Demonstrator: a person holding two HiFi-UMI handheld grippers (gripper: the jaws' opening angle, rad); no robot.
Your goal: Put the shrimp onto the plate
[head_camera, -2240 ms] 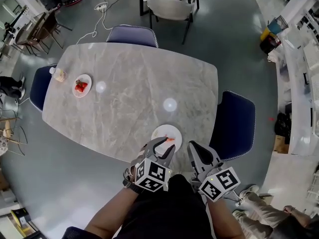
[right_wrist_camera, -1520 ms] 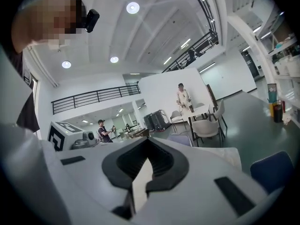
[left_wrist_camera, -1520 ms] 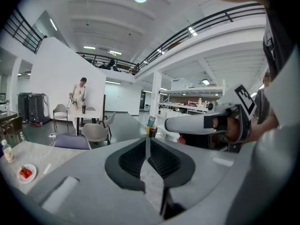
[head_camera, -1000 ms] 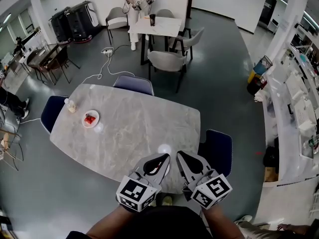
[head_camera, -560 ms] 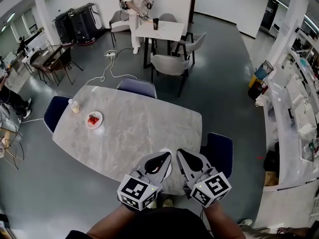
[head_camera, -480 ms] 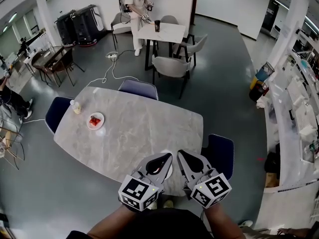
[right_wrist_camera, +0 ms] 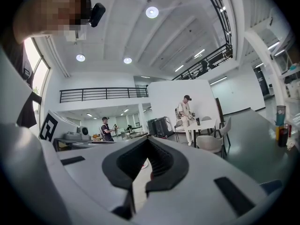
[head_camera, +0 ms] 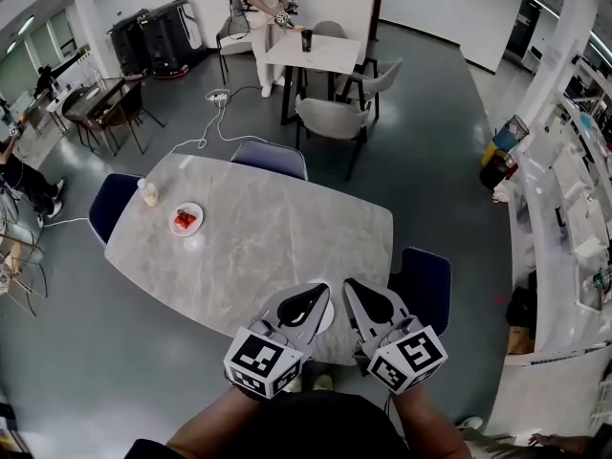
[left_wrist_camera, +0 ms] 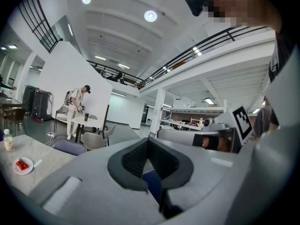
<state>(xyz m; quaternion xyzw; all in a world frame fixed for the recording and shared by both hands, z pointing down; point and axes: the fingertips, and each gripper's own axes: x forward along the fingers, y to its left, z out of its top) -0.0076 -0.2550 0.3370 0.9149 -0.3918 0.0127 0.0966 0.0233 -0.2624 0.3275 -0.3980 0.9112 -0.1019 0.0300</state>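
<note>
A small white plate (head_camera: 185, 220) with red shrimp on it sits near the far left end of the marble table (head_camera: 258, 247); the left gripper view shows that plate (left_wrist_camera: 22, 165) too. A second white plate (head_camera: 328, 317) at the near table edge is mostly hidden behind my left gripper (head_camera: 308, 304), so its contents do not show. My right gripper (head_camera: 367, 304) is beside the left one, above the near edge. Both are raised, point out across the room, and are shut with nothing between the pads (left_wrist_camera: 140, 159) (right_wrist_camera: 157, 161).
A small bottle (head_camera: 149, 194) stands left of the far plate. Dark blue chairs (head_camera: 422, 280) surround the table. A person (head_camera: 263, 12) stands at a white table in the background, with grey chairs (head_camera: 330, 122) and a floor cable nearby.
Both grippers have lifted off the near plate and now hover side by side. The head view has tipped up, so more of the room shows. Over the last second little has moved.
</note>
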